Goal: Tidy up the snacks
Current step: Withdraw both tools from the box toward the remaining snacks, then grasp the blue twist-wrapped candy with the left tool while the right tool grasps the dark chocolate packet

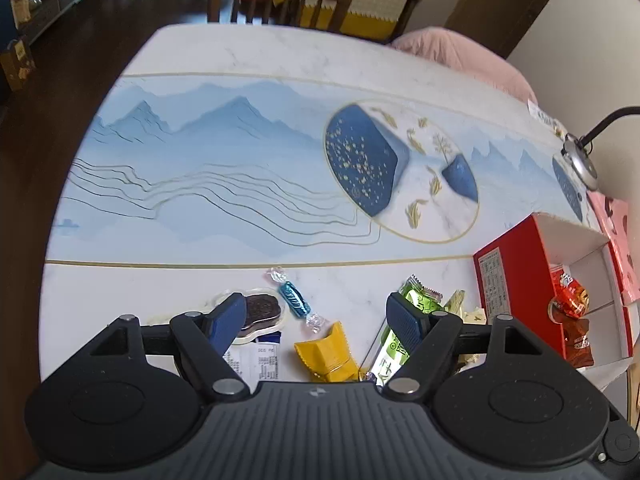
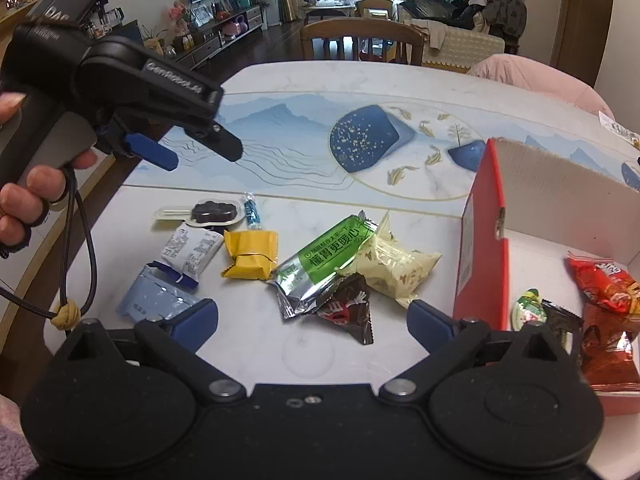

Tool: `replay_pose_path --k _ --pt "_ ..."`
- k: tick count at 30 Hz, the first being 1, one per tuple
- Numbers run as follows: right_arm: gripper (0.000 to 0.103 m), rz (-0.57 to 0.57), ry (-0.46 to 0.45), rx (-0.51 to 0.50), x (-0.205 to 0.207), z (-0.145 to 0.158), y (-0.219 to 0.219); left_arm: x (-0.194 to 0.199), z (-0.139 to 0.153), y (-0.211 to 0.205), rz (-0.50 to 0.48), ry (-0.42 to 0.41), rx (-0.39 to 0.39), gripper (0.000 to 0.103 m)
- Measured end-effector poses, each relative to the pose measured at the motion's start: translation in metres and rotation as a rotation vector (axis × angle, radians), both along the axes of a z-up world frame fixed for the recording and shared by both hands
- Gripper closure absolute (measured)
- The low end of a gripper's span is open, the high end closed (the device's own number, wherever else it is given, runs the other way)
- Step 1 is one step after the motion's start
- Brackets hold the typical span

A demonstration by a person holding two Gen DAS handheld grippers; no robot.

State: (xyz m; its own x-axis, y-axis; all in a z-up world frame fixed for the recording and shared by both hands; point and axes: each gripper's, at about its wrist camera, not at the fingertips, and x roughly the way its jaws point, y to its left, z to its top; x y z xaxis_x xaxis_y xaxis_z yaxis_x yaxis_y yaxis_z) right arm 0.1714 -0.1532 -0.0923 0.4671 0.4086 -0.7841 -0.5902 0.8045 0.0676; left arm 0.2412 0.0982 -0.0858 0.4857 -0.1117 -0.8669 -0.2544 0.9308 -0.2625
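Observation:
Several wrapped snacks lie loose on the marble table (image 2: 280, 80): a yellow packet (image 2: 250, 259), a green and silver bar (image 2: 320, 264), a cream pouch (image 2: 396, 268), a brown chocolate packet (image 2: 352, 312), white and pale blue packs, a dark cookie in a clear tray (image 2: 212, 212) and a blue candy (image 1: 294, 300). A red box (image 2: 480, 240) at the right holds red snack bags (image 2: 604, 280). My left gripper (image 1: 316, 318) hovers open above the yellow packet (image 1: 330, 354), also seen from the side (image 2: 200, 156). My right gripper (image 2: 312, 320) is open over the brown packet.
A wooden chair (image 2: 360, 36) stands at the table's far side. A pink cushion (image 1: 460, 52) lies at the far right edge, and a silver lamp base (image 1: 580, 164) sits beside the box. A person's hand (image 2: 24, 196) grips the left tool's handle.

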Motion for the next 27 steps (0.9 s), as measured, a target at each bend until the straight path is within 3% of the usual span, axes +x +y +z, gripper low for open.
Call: replay_pose_path --k 10,18,25,27 --pt "0.013 -0.001 0.030 -0.036 0.018 -0.028 0.012 0.026 -0.033 0.013 -0.062 0.099 0.033 0.026" --pt "0.022 -0.017 0.046 -0.072 0.028 -0.043 0.016 0.047 -0.052 0.016 -0.002 0.154 -0.024 0.027" --pt "0.026 -0.013 0.057 -0.089 0.032 -0.049 0.016 0.064 -0.062 -0.007 -0.072 0.166 0.023 0.041" --pt "0.026 -0.009 0.054 -0.095 0.032 -0.050 0.016 0.066 -0.067 -0.014 -0.095 0.181 0.055 0.048"
